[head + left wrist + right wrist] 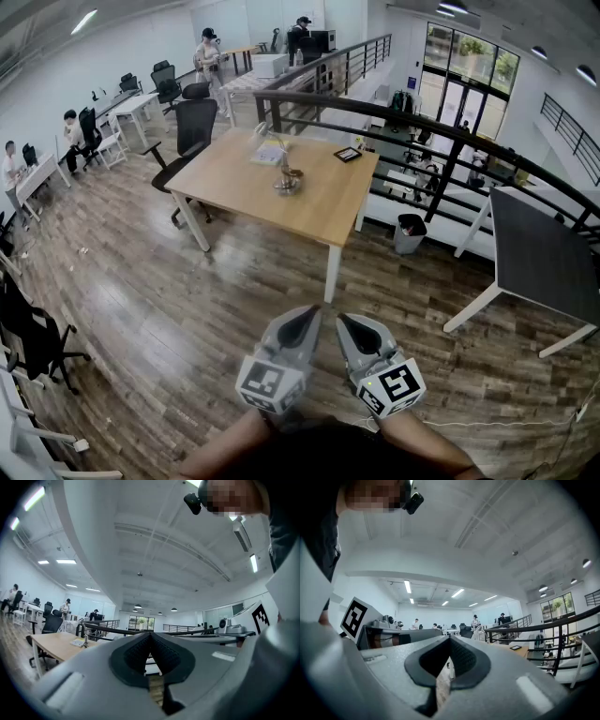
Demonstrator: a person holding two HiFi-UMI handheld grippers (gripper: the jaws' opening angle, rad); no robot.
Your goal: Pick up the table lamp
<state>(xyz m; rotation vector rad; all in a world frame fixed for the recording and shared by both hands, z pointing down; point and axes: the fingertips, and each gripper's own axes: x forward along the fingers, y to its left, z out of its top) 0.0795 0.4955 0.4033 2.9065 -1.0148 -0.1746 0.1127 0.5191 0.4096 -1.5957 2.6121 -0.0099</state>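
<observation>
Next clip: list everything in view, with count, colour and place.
table: one, light wood, room centre
lamp: one, colour unclear, on table
papers: one pile, pale, behind lamp
tablet: one, black, table's far right corner
chair: one, black, table's far left end
other chairs: several, black, left side and back
bin: one, black, right of table
railing: one, black, behind table
dark table: one, right edge
people: several, left desks and back
left gripper: grey, shut, empty, bottom centre
right gripper: grey, shut, empty, beside it
</observation>
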